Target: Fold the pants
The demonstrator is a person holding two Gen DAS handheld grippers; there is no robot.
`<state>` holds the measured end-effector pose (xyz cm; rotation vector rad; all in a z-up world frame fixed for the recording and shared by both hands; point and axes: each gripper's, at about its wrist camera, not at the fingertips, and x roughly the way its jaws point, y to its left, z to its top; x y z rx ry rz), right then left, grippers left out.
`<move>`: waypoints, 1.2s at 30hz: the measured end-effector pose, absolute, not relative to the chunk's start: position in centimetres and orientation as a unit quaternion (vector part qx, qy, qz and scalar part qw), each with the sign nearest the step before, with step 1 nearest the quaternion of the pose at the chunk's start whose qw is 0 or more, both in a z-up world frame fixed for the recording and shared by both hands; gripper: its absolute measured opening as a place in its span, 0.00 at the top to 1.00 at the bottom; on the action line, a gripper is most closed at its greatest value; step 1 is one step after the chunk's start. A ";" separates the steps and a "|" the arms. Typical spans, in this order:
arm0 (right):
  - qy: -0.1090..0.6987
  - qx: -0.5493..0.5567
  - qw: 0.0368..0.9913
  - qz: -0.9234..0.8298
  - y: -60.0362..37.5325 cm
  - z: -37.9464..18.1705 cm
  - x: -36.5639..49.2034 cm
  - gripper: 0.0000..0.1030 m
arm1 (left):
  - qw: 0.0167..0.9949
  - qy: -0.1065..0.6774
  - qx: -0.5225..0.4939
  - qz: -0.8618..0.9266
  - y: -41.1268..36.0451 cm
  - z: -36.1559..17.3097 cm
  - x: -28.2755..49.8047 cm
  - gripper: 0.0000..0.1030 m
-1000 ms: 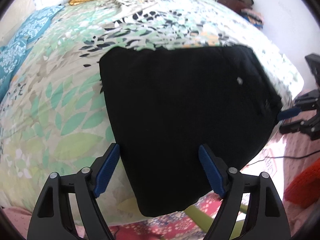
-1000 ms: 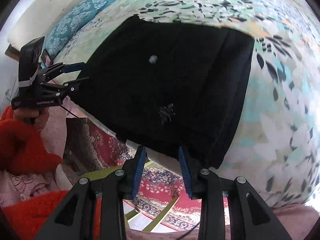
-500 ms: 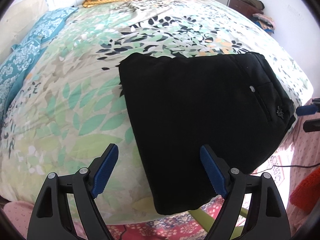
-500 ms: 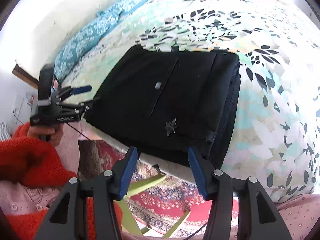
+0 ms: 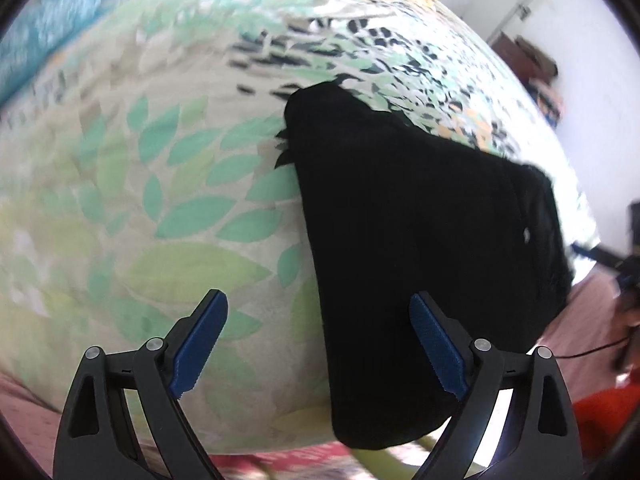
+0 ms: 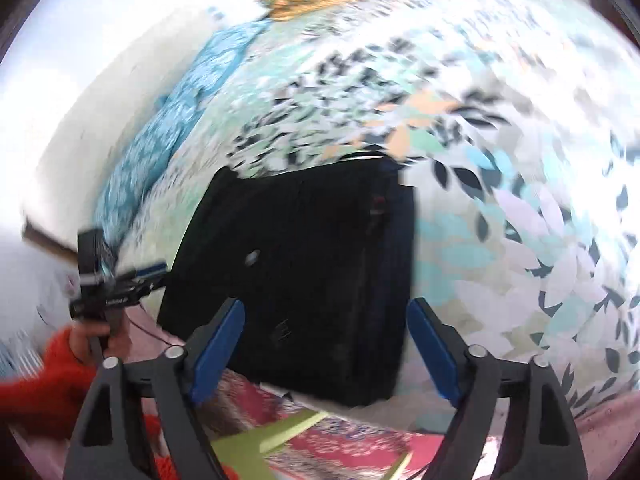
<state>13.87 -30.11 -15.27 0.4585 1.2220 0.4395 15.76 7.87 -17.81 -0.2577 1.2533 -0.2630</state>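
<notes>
both sets of jaws just sprung wide, left gripper (image 5: 318, 344) and right gripper (image 6: 326, 344) empty, folded black pants (image 6: 304, 264) resting mid-frame on the bedspread (image 5: 132, 184), fold looking finished

My claws' pads (image 5: 200, 344) are blue on black arms. The pants (image 5: 420, 240) are plain black; the bedspread (image 5: 140, 180) is pale with green, teal and black leaves. My sleeve (image 6: 36, 396) is red.
</notes>
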 end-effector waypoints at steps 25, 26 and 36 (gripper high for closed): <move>0.521 0.246 0.730 0.367 -25.5 -13.7 23.9 0.62 | 0.803 0.533 -0.166 -0.206 5.0 -12.4 24.4 0.80; 0.517 0.245 0.736 0.363 -25.6 -13.3 25.6 0.62 | 0.811 0.525 -0.160 -0.201 5.0 -12.0 26.1 0.80; 0.541 0.077 0.832 0.100 -27.2 -14.1 27.2 0.14 | 0.892 0.450 0.003 -0.049 3.7 -12.1 26.8 0.22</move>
